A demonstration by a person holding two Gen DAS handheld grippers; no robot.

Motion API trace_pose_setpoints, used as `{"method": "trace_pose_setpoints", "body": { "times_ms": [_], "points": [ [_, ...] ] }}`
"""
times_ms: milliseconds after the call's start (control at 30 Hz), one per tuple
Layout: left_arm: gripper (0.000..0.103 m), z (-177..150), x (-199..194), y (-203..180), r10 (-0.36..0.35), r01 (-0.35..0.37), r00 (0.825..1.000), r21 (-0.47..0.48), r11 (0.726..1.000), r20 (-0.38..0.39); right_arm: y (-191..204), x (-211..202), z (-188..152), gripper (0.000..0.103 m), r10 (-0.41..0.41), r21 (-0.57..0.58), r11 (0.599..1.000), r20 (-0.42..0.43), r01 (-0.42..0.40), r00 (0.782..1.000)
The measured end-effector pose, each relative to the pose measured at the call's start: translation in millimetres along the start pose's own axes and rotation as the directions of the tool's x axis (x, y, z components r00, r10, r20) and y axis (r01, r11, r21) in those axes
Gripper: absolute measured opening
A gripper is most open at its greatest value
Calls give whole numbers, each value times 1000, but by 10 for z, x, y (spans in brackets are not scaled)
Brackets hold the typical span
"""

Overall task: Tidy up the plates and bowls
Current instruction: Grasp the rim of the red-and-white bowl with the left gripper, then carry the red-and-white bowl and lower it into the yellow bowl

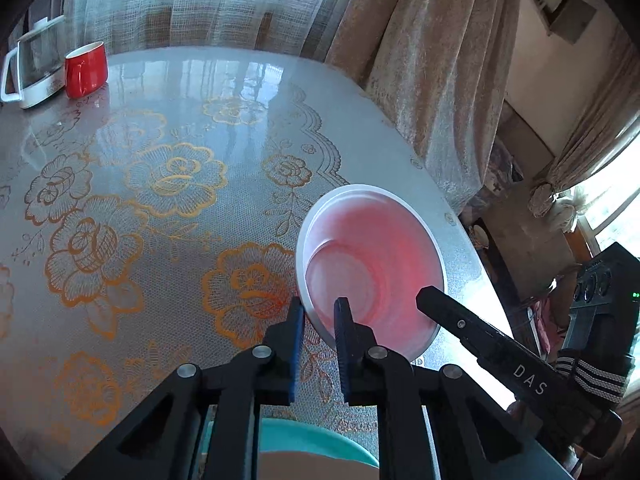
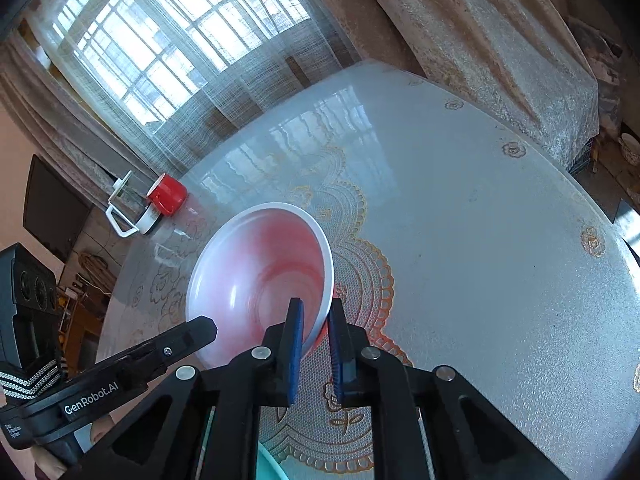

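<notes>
A bowl (image 1: 372, 256), white inside with red showing through its wall, is held tilted above the table between both grippers. My left gripper (image 1: 320, 312) is shut on its near left rim. My right gripper (image 2: 316, 316) is shut on its right rim; the bowl fills the middle of the right wrist view (image 2: 256, 268). The right gripper's finger shows in the left wrist view (image 1: 452, 316), and the left gripper's in the right wrist view (image 2: 176, 344). A teal dish (image 1: 312, 444) lies below the grippers at the bottom edge, mostly hidden.
The round table (image 1: 248, 92) has a glossy cover with gold flowers. A red mug (image 1: 86, 69) and a glass kettle (image 1: 34, 68) stand at its far left. Curtains (image 1: 420, 60) hang close behind the table's far edge.
</notes>
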State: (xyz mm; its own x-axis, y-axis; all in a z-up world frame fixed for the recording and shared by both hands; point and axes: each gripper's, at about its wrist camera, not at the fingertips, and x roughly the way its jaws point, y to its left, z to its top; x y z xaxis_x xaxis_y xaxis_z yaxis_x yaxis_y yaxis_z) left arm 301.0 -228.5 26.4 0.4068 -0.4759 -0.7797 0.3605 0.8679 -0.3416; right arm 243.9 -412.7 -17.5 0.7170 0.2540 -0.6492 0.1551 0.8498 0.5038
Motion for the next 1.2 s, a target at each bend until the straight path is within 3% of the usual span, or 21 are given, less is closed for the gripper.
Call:
{"method": "trace_pose_setpoints", "body": {
  "times_ms": [367, 867, 1200],
  "points": [
    [15, -521, -842, -71, 87, -99, 982, 66, 993, 168, 477, -478, -371, 12, 75, -82, 994, 35, -72, 997],
    [17, -1292, -1657, 512, 127, -123, 967, -34, 992, 221, 1139, -612, -1088, 12, 184, -153, 970, -34, -187, 982],
    [22, -1745, -2126, 966, 193, -175, 935, -88, 981, 296, 1743, -536, -1473, 12, 241, -245, 935, -94, -257, 966]
  ]
}}
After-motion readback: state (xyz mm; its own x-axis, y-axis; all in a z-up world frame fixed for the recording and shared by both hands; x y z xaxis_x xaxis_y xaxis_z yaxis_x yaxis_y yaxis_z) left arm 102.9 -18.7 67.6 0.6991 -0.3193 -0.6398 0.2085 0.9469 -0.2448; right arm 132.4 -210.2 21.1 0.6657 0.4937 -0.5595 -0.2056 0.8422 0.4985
